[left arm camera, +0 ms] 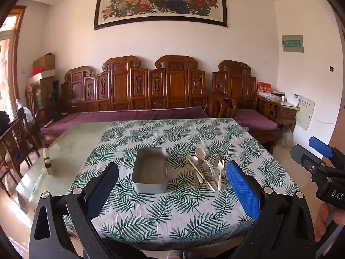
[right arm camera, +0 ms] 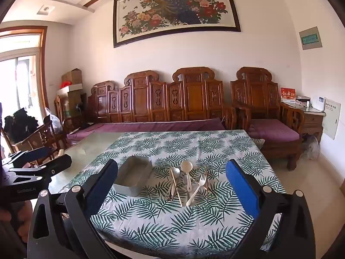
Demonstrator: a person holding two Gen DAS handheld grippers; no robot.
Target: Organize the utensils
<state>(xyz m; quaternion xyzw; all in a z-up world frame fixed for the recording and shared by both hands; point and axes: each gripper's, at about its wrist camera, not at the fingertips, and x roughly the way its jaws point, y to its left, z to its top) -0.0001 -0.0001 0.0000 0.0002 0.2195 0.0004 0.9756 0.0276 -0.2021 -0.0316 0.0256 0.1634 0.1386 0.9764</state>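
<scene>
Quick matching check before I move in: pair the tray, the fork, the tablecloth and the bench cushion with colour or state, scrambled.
Things:
1. tray
2. fork
3. tablecloth
4. bench cushion

States:
A. purple
B. white with green fern leaves
C. grey and empty
D. pale, lying in the utensil pile

Pairs: 1-C, 2-D, 3-B, 4-A

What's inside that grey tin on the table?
The tin looks empty: only its bare grey floor shows. Its near wall hides a strip of the floor. The utensils lie outside, on the cloth beside it.
</scene>
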